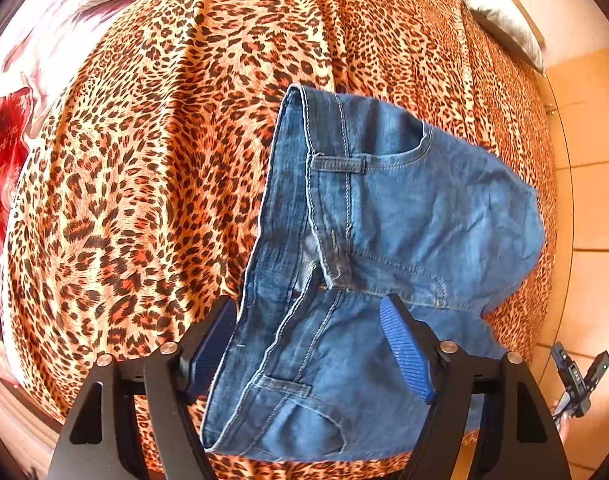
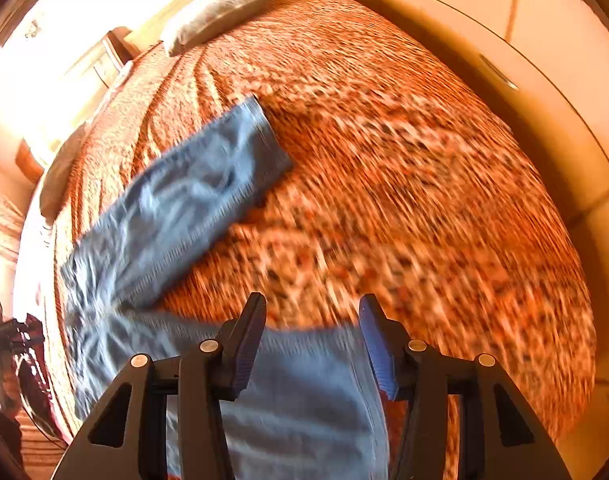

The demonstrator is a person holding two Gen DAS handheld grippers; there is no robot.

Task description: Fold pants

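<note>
Blue jeans (image 1: 404, 208) lie on a leopard-print bedspread (image 1: 156, 168), waistband and belt loops facing me, the seat bunched to the right. My left gripper (image 1: 308, 304) hangs above the waistband, jaws wide apart, the blue pads touching no cloth. The right wrist view is blurred. In it one pant leg (image 2: 184, 200) stretches away to the upper right, and a second part of the jeans (image 2: 304, 392) lies under my right gripper (image 2: 313, 300). That gripper's jaws stand apart, with nothing pinched between the pads.
A grey pillow (image 2: 220, 12) lies at the head of the bed. Red patterned cloth (image 1: 4, 152) sits at the bed's left side. Tiled floor (image 1: 592, 208) runs along the right edge, where a hand holds a black device (image 1: 576, 376). A pale wardrobe (image 2: 504, 48) stands beyond the bed.
</note>
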